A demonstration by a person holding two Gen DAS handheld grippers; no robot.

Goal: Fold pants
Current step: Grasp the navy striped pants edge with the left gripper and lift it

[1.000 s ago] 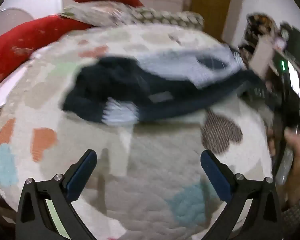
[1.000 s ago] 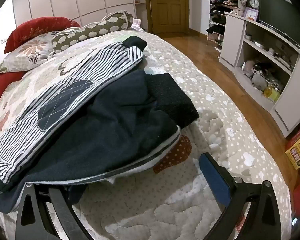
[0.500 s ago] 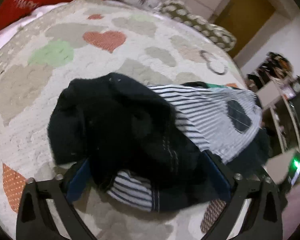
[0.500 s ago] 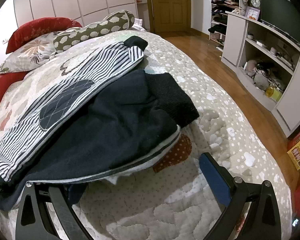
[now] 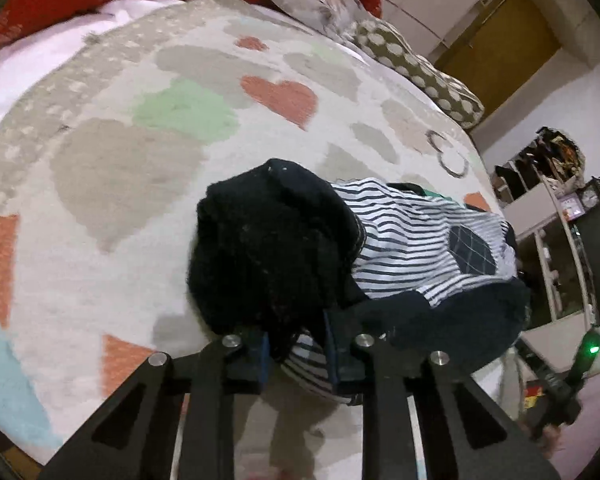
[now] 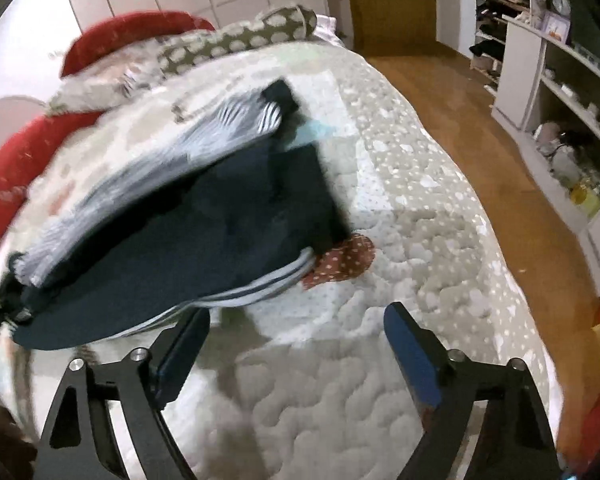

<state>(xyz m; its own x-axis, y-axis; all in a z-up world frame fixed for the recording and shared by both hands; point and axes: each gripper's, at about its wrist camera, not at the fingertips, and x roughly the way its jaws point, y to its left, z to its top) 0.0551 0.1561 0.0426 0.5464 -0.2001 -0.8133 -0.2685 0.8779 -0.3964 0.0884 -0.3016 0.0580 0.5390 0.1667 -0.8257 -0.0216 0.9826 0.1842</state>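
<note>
Step in hand, by my reading: taking hold of the garment's two ends before the fold proper.

The pants (image 5: 400,248), dark navy with a black-and-white striped panel, lie bunched on the quilted bedspread (image 5: 112,184). In the left wrist view they fill the centre and run out toward 3 o'clock; in the right wrist view they spread from centre toward 9 o'clock.

The left gripper (image 5: 296,350) has its jaws drawn narrow and closing, with a bunch of dark fabric and a striped hem between the blue pads. The cloth looks pinched, so I judge this end secured.

The right gripper (image 6: 296,344) has its jaws wide, just beginning to close. Nothing lies between them but bare quilt. The striped edge of the pants sits just beyond its left finger (image 6: 182,344), toward 11 o'clock. The right view is blurred, so whether that finger touches the edge cannot be told.

The next move calls for the right gripper to shift toward 10 o'clock until that edge enters its gap, then close. Afterwards both ends need lifting together to spread the cloth flat.

Risk: the left grip may hold several layers at once.
</note>
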